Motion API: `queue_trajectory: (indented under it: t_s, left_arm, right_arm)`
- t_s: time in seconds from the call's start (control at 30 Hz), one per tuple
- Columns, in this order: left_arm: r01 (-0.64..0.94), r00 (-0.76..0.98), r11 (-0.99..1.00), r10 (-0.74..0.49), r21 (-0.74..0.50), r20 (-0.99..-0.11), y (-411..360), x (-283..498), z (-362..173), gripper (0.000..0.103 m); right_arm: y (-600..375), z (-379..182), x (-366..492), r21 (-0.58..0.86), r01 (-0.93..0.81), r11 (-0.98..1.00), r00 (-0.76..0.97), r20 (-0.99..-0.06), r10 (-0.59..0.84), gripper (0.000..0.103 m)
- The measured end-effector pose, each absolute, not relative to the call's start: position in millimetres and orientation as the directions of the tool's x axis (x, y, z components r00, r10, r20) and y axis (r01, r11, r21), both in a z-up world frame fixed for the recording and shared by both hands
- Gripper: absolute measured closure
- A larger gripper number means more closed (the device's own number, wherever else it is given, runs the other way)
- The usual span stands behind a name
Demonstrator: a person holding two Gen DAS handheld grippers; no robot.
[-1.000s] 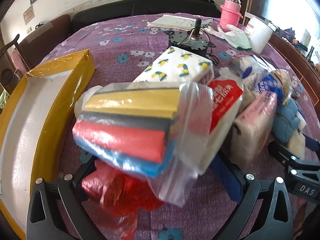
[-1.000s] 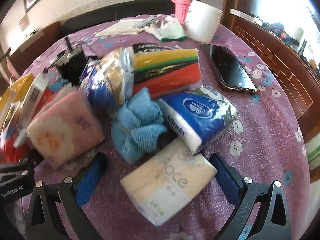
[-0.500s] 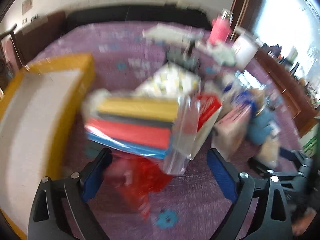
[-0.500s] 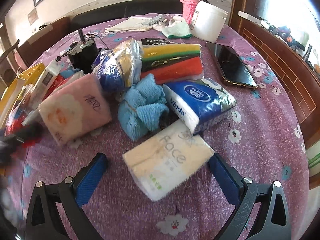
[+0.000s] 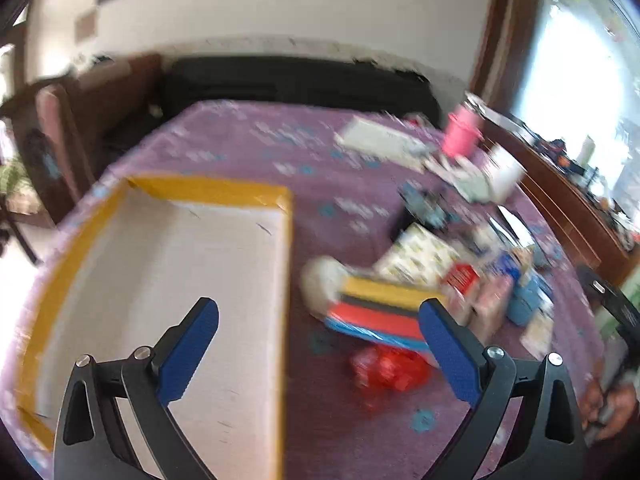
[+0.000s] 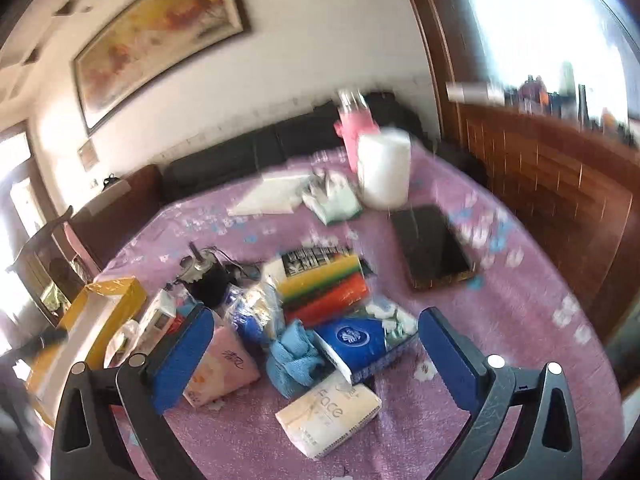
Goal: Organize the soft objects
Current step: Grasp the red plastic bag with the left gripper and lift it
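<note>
Both views are blurred by motion. My left gripper is open and empty, held above the right wall of a shallow yellow-edged box. To its right lie a bag of coloured sponges, a red plastic bag and a lemon-print tissue pack. My right gripper is open and empty, raised over a pile: a cream "Face" tissue pack, a blue tissue pack, a blue towel, a pink tissue pack and rolled coloured cloths.
The round table has a purple flowered cloth. A phone lies right of the pile. A white jar, pink bottle, gloves, papers and a black device stand further back. A wooden wall runs along the right.
Both grippers have risen and pulled back from the piles. The left one swung left, over the yellow box, leaving the sponge bag on the table. The right view tilted upward.
</note>
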State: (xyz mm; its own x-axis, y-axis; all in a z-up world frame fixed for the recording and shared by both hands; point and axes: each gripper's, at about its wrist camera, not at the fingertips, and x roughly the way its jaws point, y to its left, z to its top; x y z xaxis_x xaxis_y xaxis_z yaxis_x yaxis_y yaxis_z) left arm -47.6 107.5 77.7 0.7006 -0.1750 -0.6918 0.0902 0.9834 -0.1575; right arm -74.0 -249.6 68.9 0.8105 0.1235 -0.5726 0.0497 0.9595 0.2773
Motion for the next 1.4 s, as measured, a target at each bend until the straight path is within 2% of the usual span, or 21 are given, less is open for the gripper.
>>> queue_trajectory:
  t_s: [0.13,0.23,0.37,0.4,0.43,0.47,0.53,0.6,0.67,0.77,0.83,1.1,1.2,1.23,1.3,1.33,1.37,1.4]
  left_arm:
    - [0.155,0.627,0.986,-0.150,-0.067,-0.764,68,-44,49,0.022]
    - [0.171,0.573,0.983,-0.154,-0.067,-0.805,55,-38,30,0.030]
    - [0.167,0.572,0.983,-0.159,-0.075,-0.805,48,-31,19,0.031]
    - [0.177,0.572,0.981,-0.167,-0.078,-0.803,46,-34,21,0.035]
    - [0.220,0.549,0.968,-0.225,-0.121,-0.805,43,-36,21,0.057]
    - [0.251,0.521,0.955,-0.270,-0.157,-0.810,41,-38,23,0.064]
    - [0.291,0.511,0.940,-0.311,-0.179,-0.801,38,-48,26,0.064]
    - [0.285,0.546,0.944,-0.302,-0.166,-0.781,41,-59,32,0.061]
    - [0.251,0.573,0.954,-0.285,-0.166,-0.768,50,-63,33,0.031]
    - [0.208,0.642,0.975,-0.195,-0.077,-0.741,51,-68,37,0.009]
    - [0.198,0.651,0.980,-0.155,-0.031,-0.743,44,-66,39,0.006]
    - [0.212,0.566,0.977,-0.150,-0.033,-0.810,35,-56,16,0.005]
    - [0.191,0.568,0.980,-0.153,-0.051,-0.809,38,-52,16,0.005]
    - [0.182,0.566,0.982,-0.149,-0.053,-0.811,38,-50,16,0.007]
    - [0.163,0.573,0.986,-0.120,-0.031,-0.811,39,-50,17,0.025]
    - [0.163,0.578,0.986,-0.115,-0.024,-0.808,40,-50,19,0.043]
    - [0.166,0.581,0.986,-0.128,-0.037,-0.804,42,-52,22,0.056]
    - [0.171,0.580,0.982,-0.163,-0.077,-0.798,47,-55,24,0.056]
  right_arm:
    - [-255,50,-68,0.303,0.104,0.947,0.820,-0.565,0.090,0.002]
    - [-258,44,-66,0.298,0.113,0.948,0.802,-0.591,0.091,0.002]
    - [-257,40,-67,0.297,0.115,0.948,0.793,-0.603,0.092,0.002]
    - [-256,39,-66,0.300,0.116,0.947,0.787,-0.609,0.097,0.002]
    - [-256,37,-65,0.298,0.123,0.947,0.780,-0.618,0.094,0.002]
    - [-257,35,-64,0.298,0.128,0.946,0.775,-0.626,0.093,0.002]
    - [-259,32,-63,0.309,0.137,0.941,0.766,-0.636,0.097,0.002]
    - [-263,31,-63,0.328,0.148,0.933,0.763,-0.638,0.103,0.002]
    - [-267,31,-63,0.340,0.158,0.927,0.767,-0.634,0.101,0.002]
    - [-269,31,-64,0.346,0.167,0.923,0.767,-0.633,0.099,0.002]
    - [-267,31,-62,0.342,0.167,0.925,0.762,-0.639,0.099,0.002]
    - [-268,27,-59,0.344,0.173,0.923,0.750,-0.653,0.103,0.002]
    - [-270,24,-56,0.352,0.175,0.919,0.740,-0.663,0.113,0.002]
    - [-270,23,-56,0.352,0.177,0.919,0.737,-0.667,0.114,0.002]
    - [-271,21,-55,0.353,0.182,0.918,0.731,-0.673,0.113,0.002]
    - [-272,20,-54,0.354,0.188,0.916,0.727,-0.677,0.113,0.002]
    - [-273,18,-53,0.355,0.194,0.914,0.722,-0.683,0.112,0.002]
    - [-274,17,-53,0.358,0.198,0.913,0.718,-0.687,0.113,0.002]
